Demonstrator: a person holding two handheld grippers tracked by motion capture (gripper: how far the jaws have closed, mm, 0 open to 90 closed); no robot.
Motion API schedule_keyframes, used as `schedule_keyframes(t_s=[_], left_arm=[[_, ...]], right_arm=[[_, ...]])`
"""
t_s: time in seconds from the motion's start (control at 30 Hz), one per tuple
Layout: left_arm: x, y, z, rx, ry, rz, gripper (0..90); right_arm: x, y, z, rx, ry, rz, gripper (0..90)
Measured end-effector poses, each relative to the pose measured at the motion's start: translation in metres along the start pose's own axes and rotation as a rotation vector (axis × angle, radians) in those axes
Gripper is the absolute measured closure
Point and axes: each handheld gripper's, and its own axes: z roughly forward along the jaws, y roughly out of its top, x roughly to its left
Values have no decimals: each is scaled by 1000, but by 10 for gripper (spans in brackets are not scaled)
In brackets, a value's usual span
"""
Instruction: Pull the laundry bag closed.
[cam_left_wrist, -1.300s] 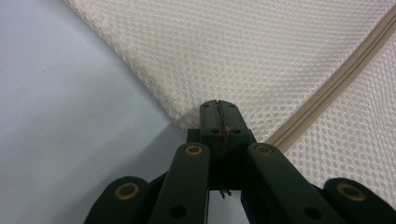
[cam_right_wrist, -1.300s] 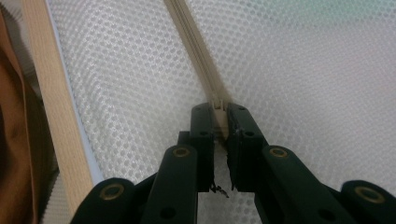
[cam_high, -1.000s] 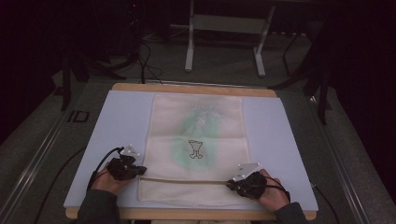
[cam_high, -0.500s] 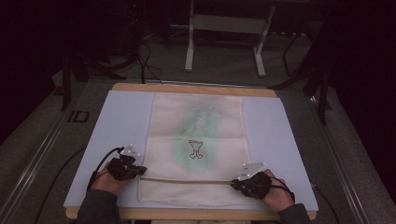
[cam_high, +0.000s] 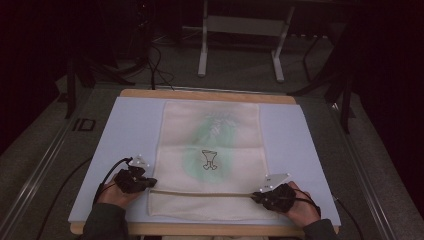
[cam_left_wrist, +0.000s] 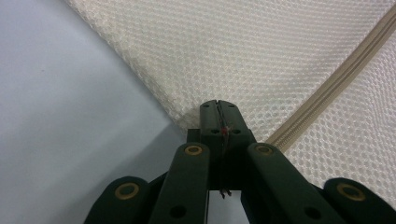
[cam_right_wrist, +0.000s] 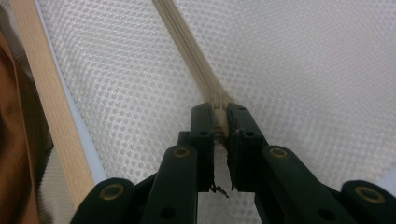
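Since the earlier high view, the right claw (cam_high: 256, 195) has slid a little toward the right along the near part of the bag, while the left claw (cam_high: 150, 183) has stayed where it was. One cream mesh laundry bag (cam_high: 212, 150) lies flat in the middle of the counter (cam_high: 130, 125), on its pale blue mat, with one zipper (cam_high: 200, 193) running left to right across its near end. Something green with a small dark printed figure shows dimly through the mesh near the bag's centre.

Two claws are at work, one at each end of that zipper. At the bag's near left edge, the left claw is clenched on the mesh corner where the zipper ends; in the left gripper view its jaws (cam_left_wrist: 219, 122) sit pressed together over the fabric edge. At the right, the right claw is clenched on the zipper; the right gripper view shows its jaws (cam_right_wrist: 219, 122) pinching the zipper's end piece, with the counter's wooden rim (cam_right_wrist: 51, 107) at the left.
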Motion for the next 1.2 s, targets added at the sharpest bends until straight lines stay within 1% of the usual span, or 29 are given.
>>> schedule_keyframes(t_s=[0.4,0.57,0.6,0.67,0.77,1.03,1.1,1.13,1.2], left_arm=[[0,0,0,0,2,2,896],[-1,0,0,1,5,4,897],[-1,0,0,2,6,5,897],[-1,1,0,3,6,6,897],[-1,1,0,3,6,5,897],[-1,1,0,4,7,6,897],[-1,1,0,4,6,5,897],[-1,1,0,4,6,6,897],[-1,1,0,4,6,5,897]], right_arm=[[-3,-6,-5,-5,9,11,822],[-3,-6,-6,-1,15,8,822],[-3,-6,-7,7,8,7,822],[-4,-7,-9,-5,14,17,822],[-4,-7,-9,5,9,4,822],[-6,-9,-14,-1,13,9,822],[-7,-11,-15,24,-6,8,823],[-9,-14,-17,28,-11,13,822],[-12,-19,-20,19,-13,33,822]])
